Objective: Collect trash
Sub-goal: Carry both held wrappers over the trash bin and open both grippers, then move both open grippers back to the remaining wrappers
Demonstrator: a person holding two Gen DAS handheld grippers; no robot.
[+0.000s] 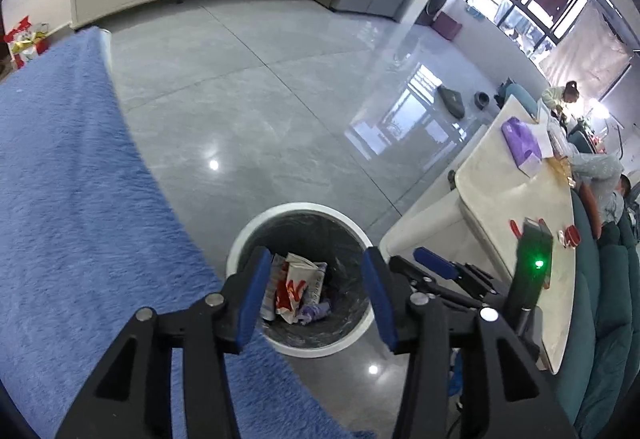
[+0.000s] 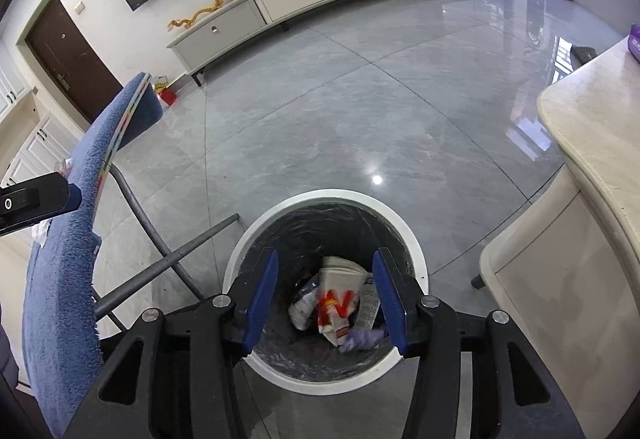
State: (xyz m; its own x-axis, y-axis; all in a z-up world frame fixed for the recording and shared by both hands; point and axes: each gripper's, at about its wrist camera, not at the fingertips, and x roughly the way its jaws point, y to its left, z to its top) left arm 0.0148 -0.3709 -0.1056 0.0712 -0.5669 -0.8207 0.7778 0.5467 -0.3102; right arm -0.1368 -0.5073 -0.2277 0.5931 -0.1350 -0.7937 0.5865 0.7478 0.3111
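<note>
A round white-rimmed trash bin (image 1: 236, 251) with a black liner stands on the grey floor; it also shows in the right wrist view (image 2: 416, 251). Inside lie a red-and-white paper bag (image 1: 294, 285) (image 2: 336, 303), other wrappers and a crumpled purple glove (image 1: 316, 311) (image 2: 362, 339). My left gripper (image 1: 314, 297) is open and empty above the bin. My right gripper (image 2: 326, 303) is open and empty, also above the bin's mouth. The right gripper's body (image 1: 440, 267) shows to the right in the left wrist view.
A blue fluffy cloth covers a folding table (image 1: 72, 199) (image 2: 80, 199) left of the bin, with grey metal legs (image 2: 168, 259). A cream table (image 1: 516, 207) (image 2: 592, 143) stands to the right with a purple bag (image 1: 520, 139). People sit at the far right.
</note>
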